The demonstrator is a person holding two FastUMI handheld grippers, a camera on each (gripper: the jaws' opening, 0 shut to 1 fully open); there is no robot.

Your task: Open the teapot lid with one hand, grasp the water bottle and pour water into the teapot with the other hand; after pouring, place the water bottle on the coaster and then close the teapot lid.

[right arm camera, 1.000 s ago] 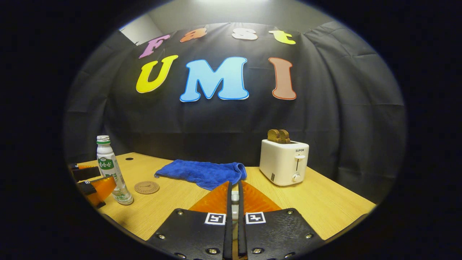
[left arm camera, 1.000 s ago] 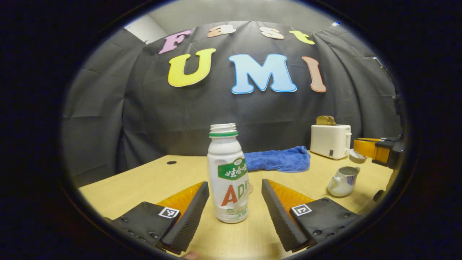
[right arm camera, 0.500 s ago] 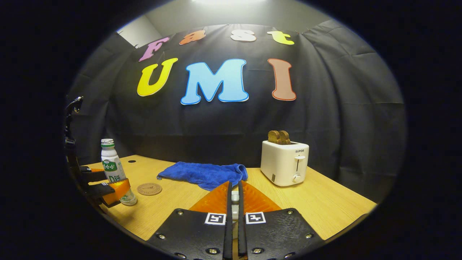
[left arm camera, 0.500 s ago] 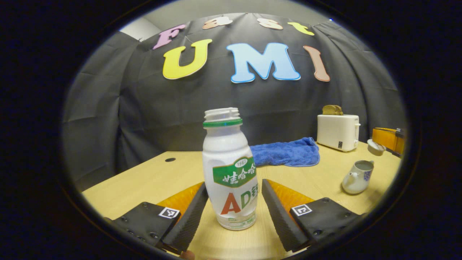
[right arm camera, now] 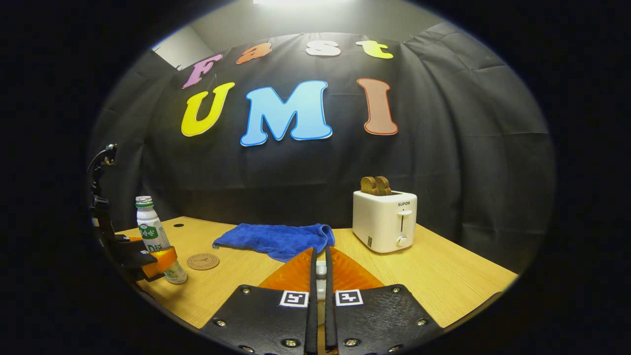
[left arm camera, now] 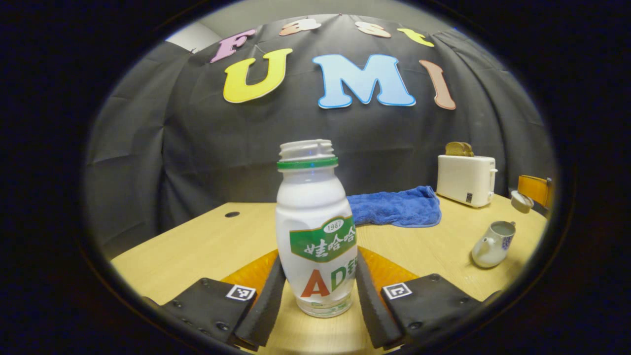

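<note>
1. Pale wood table (left arm camera: 207, 246) under a dark cloth backdrop: your left claw (left arm camera: 315, 291) sits low at the near edge with the uncapped water bottle (left arm camera: 315, 231) standing upright between its fingers, base on the table.

2. Risk, as a judgement: the bottle has no cap, so any tilt on the way over spills before the mouth is above the teapot (left arm camera: 493, 244), which stands well off to the right of your left claw with its top open.

3. Risk, as a judgement: the fingers meet the bottle low on the body, below the label band. A grip that low on a tall, smooth bottle may let it swing or slide once you raise it.

4. Left claw: closed in until both fingers look pressed to the bottle's sides, no gap visible. In the right gripper view the left claw (right arm camera: 157, 259) shows far to the left, around the bottle (right arm camera: 153, 236), with the coaster (right arm camera: 202, 261) just beside it on the table.

5. Right claw (right arm camera: 320, 276): clenched, its fingers nearly together on a small pale piece that is very likely the teapot lid (right arm camera: 321, 268). In the left gripper view the lid (left arm camera: 520, 201) hangs behind the pot, held off it.

6. Risk, as a judgement: that lid is small and gripped by a thin part, so a slackened squeeze could drop it.

7. Beyond your right claw lie a blue towel (right arm camera: 276, 239) and a toaster (right arm camera: 384, 222), both clear of the pouring path.
</note>
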